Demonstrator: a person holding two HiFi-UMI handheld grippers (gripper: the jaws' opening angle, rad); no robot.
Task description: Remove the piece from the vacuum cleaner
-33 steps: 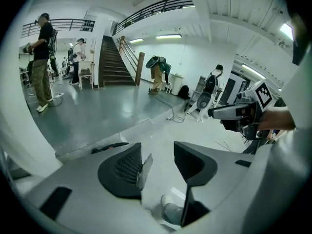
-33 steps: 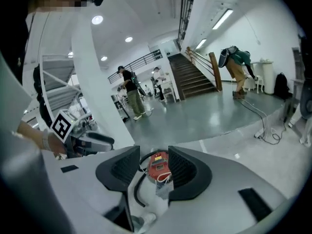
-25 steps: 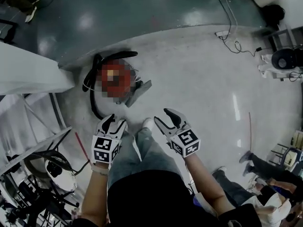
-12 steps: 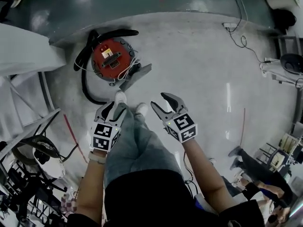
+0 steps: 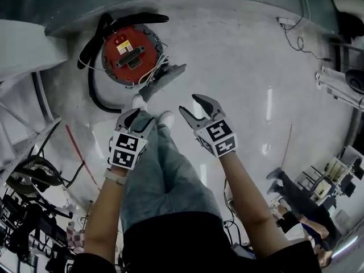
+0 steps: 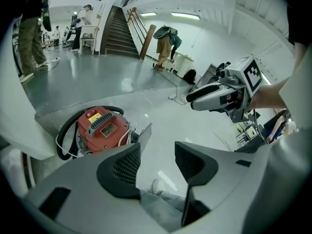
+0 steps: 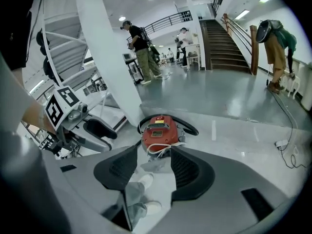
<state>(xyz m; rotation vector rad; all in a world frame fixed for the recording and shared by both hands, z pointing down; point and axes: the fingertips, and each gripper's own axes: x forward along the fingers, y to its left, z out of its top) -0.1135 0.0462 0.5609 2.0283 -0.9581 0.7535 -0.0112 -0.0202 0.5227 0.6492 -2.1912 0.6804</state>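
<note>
The person's jeans-clad legs (image 5: 165, 181) fill the lower middle of the head view, with both forearms reaching forward on either side. The left gripper (image 5: 136, 118) hangs above the left knee, and in the left gripper view its fingers (image 6: 122, 167) stand apart with nothing between them, only the trouser leg and a white shoe (image 6: 158, 185) showing beyond. The right gripper (image 5: 190, 106) is at about three o'clock from the left one, near it but not touching. Its fingers (image 7: 119, 167) are spread wide and hold nothing; the shoes and the floor show through the gap.

Just past the grippers, two white shoes (image 5: 139, 102) stand on the pale floor (image 5: 239, 73). At about eleven o'clock from the grippers, clear of both, sits the red vacuum cleaner (image 5: 128, 53), round, with a dark handle and a yellow label on top. A grey wedge-shaped piece (image 5: 165, 78) rests against its side at roughly four o'clock, the part closest to the shoes. A white cord (image 5: 156, 67) loops over that same side. A black hose (image 5: 94, 90) curves round the body from twelve o'clock down past seven o'clock.

Farther off, a power strip (image 5: 284, 23) with a trailing cable lies at one o'clock on the floor. The gripper views show a staircase (image 6: 119, 33) and several people (image 7: 141, 57) standing well beyond the vacuum cleaner.
</note>
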